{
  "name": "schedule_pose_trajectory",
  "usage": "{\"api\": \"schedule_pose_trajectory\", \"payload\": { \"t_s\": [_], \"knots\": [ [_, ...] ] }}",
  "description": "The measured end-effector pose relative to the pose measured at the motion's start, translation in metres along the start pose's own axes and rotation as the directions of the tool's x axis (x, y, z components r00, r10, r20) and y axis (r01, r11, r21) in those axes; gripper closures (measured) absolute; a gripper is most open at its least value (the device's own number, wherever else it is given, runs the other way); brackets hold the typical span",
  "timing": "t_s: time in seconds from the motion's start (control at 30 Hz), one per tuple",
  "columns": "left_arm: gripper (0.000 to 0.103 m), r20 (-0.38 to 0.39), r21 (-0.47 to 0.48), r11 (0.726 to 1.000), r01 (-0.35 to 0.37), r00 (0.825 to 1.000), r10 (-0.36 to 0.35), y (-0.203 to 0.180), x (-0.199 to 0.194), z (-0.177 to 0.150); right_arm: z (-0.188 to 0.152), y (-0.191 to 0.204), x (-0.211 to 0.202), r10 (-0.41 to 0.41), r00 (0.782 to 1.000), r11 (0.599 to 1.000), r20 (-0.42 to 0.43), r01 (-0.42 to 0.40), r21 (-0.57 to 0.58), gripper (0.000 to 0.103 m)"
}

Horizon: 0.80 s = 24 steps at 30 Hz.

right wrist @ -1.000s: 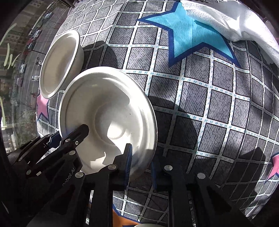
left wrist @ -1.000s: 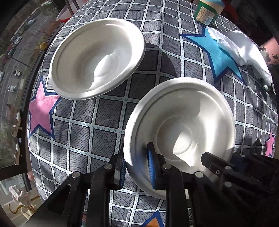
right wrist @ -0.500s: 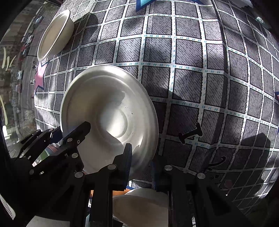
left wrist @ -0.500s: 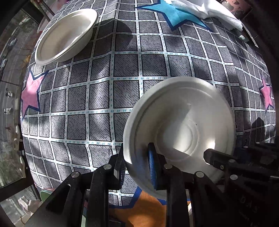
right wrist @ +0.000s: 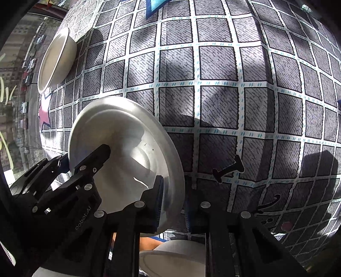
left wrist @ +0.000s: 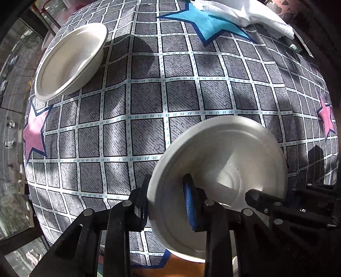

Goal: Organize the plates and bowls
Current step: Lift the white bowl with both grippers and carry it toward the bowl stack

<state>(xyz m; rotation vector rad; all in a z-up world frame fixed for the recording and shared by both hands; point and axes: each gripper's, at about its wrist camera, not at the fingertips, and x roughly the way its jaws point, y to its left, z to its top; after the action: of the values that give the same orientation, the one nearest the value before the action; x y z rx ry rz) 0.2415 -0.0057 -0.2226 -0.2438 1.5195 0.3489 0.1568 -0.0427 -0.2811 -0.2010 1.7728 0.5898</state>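
Both grippers carry a white paper bowl (left wrist: 223, 162) a little above the checked tablecloth (left wrist: 149, 100). My left gripper (left wrist: 166, 202) has the bowl's left rim between its pads, which still touch it while the jaws are opening. On the opposite side, my right gripper (right wrist: 172, 202) is shut on the rim of the same bowl (right wrist: 119, 136). A second white bowl (left wrist: 70, 61) stands on the cloth at the far left, apart from both grippers. Another white dish (right wrist: 174, 253) lies below the held bowl at the table's near edge, partly hidden by the fingers.
A crumpled white cloth (left wrist: 245, 15) lies at the far right beside a blue star (left wrist: 204, 23) printed on the tablecloth. The table's left edge (left wrist: 27, 170) drops off next to a window. An orange patch (left wrist: 185, 268) shows under the near edge.
Both grippers have brought the bowl toward the near edge, away from the second bowl. The white dish below has come into view. The left jaws stand slightly wider.
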Motion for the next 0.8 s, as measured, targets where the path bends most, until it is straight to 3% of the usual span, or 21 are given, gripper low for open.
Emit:
{"api": "schedule_pose_trajectory", "payload": {
  "t_s": [0.33, 0.8],
  "knots": [
    [0.072, 0.023, 0.007, 1.0, -0.012, 1.0, 0.012, -0.032, -0.031, -0.02, -0.019, -0.001, -0.02, 0.008, 1.0, 1.0, 0.026, -0.008, -0.011, 0.086],
    [0.071, 0.059, 0.055, 0.998, 0.02, 0.998, -0.023, -0.074, -0.091, -0.049, -0.058, -0.021, -0.072, 0.001, 0.996, 1.0, 0.084, -0.001, 0.005, 0.086]
  ]
}}
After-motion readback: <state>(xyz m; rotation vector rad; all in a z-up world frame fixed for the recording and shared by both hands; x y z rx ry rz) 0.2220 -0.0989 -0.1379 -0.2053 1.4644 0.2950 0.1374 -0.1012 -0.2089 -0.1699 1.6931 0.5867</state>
